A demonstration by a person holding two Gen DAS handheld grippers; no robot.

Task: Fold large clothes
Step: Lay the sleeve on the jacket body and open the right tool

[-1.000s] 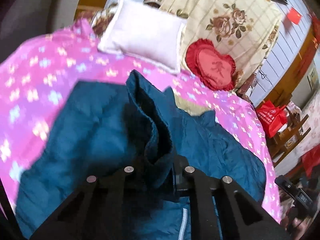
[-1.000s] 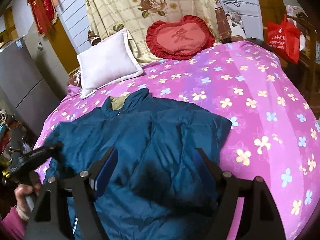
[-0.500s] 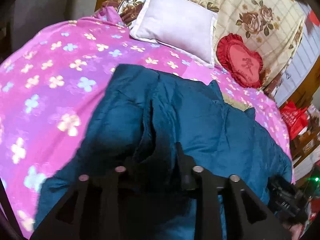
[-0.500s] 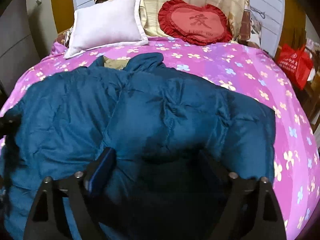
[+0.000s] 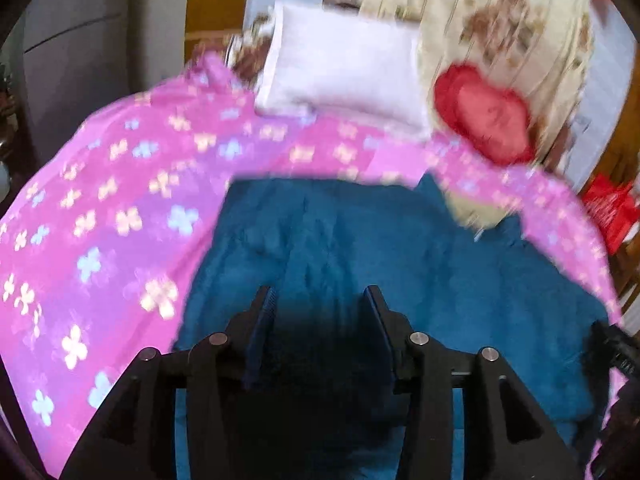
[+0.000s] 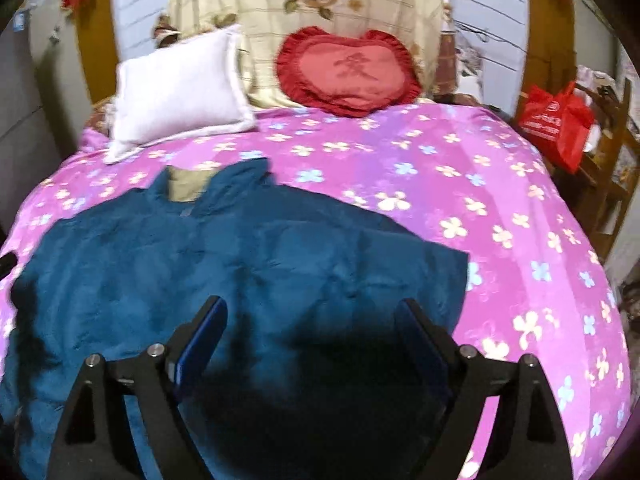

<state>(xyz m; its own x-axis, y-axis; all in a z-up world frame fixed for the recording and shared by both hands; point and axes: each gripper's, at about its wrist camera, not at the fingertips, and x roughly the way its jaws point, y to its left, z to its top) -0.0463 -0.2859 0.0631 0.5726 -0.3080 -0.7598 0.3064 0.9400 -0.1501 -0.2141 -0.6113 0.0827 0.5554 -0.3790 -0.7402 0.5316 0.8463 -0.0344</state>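
Fig: blue padded jacket flat on pink floral bedspread, collar at 12 o'clock twd white pillow | L gripper jaws just opening, apart, nothing clamped | R gripper jaws wide, empty | Tip: smooth panels, square side edges w/ hem before next fold.

One blue jacket, one white pillow, one red heart cushion, one red bag, two grippers.

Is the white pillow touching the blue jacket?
Apart. The right wrist view shows the white pillow separated from the blue jacket by a strip of pink floral bedspread.
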